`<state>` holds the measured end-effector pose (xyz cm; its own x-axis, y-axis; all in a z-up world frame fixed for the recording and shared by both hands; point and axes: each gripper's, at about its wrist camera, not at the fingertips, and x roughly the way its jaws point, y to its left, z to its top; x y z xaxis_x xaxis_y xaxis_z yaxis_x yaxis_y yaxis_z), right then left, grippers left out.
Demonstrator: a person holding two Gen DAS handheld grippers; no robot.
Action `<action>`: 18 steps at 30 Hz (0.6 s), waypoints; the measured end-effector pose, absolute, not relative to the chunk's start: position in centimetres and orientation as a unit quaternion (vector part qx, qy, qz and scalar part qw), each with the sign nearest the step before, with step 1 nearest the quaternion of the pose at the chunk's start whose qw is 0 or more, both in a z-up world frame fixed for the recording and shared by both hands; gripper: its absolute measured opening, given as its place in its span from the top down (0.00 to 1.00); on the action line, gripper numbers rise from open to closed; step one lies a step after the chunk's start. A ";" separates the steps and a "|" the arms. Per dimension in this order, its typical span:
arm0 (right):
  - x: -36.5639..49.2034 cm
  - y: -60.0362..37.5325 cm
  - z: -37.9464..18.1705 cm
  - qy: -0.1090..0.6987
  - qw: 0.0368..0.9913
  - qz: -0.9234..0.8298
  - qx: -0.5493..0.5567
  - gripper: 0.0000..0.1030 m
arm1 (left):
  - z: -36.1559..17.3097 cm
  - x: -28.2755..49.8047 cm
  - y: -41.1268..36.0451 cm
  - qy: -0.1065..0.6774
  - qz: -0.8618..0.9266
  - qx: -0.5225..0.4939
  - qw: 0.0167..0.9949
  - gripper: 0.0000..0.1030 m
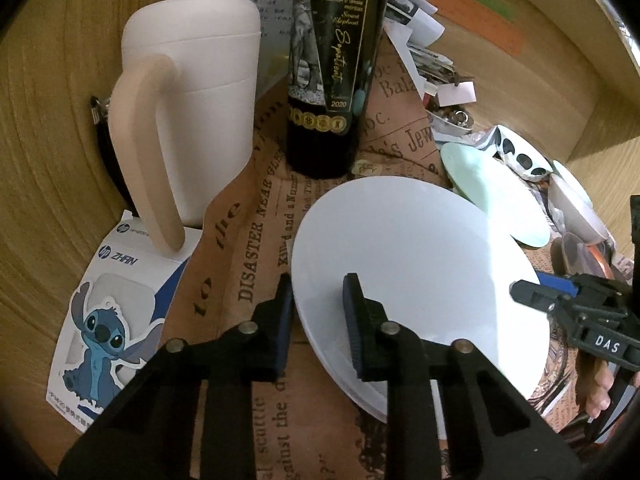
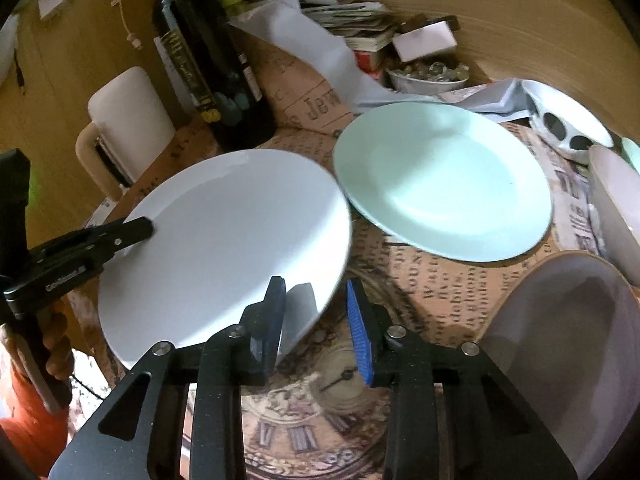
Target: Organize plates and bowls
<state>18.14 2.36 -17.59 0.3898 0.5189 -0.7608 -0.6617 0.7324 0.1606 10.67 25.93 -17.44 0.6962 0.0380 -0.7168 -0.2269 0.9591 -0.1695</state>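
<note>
White plate [image 1: 416, 256], held at two edges over the newsprint cloth [image 1: 256, 280]

We list it as glazed, rigid, smooth and breakable, moderate in weight by our judgement; the thin rim is the only purchase. Our left gripper [image 1: 320, 320] straddles the near-left rim, jaws narrowed about it; our right gripper [image 2: 316, 320] does likewise at the opposite rim. Whether the pads already press, we cannot tell. The plate tilts, beside the mint plate [image 2: 440, 176] and near the wine bottle [image 1: 332, 68].

Grey bowl [image 2: 560, 360] cut off; maybe deep.
</note>
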 end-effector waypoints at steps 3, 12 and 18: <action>18.1 2.5 -17.8 0.422 0.831 0.354 -0.076 0.72 | -17.5 10.6 25.9 0.382 0.073 -0.124 0.913 0.77; 17.9 2.5 -17.8 0.407 0.841 0.350 -0.070 0.75 | -17.5 10.6 25.7 0.382 0.076 -0.120 0.913 0.76; 17.7 2.3 -17.6 0.397 0.843 0.355 -0.069 0.75 | -17.3 10.0 25.4 0.376 0.080 -0.119 0.915 0.76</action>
<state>17.71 2.27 -17.56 0.4325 0.5440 -0.7190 -0.6541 0.7382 0.1651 10.02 25.40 -17.28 0.7041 0.0566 -0.7078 -0.2355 0.9590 -0.1576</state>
